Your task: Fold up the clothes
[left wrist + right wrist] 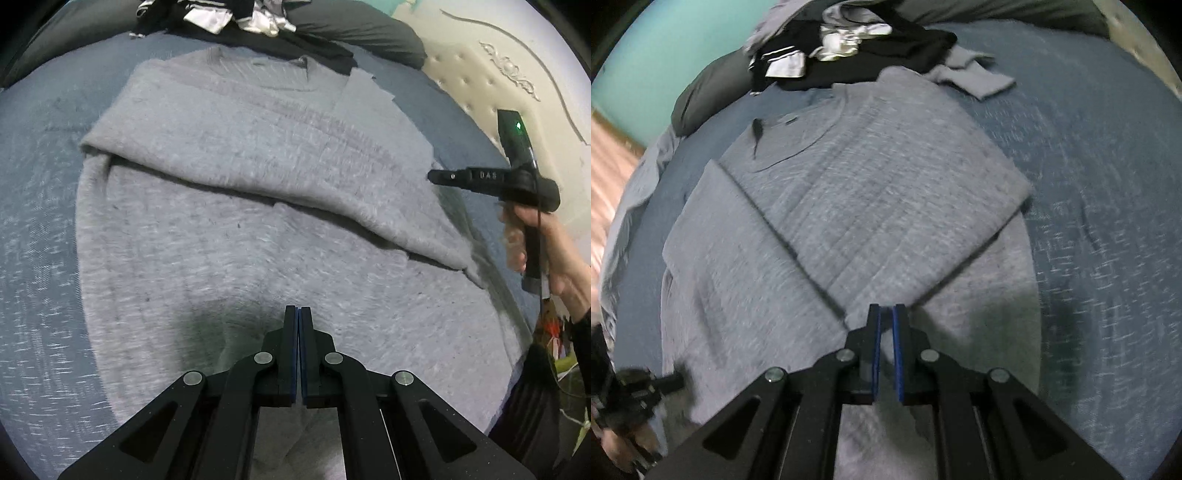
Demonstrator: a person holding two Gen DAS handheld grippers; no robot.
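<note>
Left wrist view: black two-finger left gripper (299, 308) at lower centre, jaws pressed together, empty, above soft grey knitted sweater (258, 206) spread mid-frame on blue bedspread (37, 221); upper half folded down.
Right wrist view: black right gripper (887, 306) at lower centre, blue pads nearly together, clamping nothing; sweater (871, 192) just beyond the tips, one fold lying diagonally.

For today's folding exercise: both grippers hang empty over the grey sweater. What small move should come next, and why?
Probably lower the left gripper, now shut and empty, open it and pinch the near hem of the sweater. The upper part already lies folded across the body, and the lower half is still spread flat on the bed.
</note>
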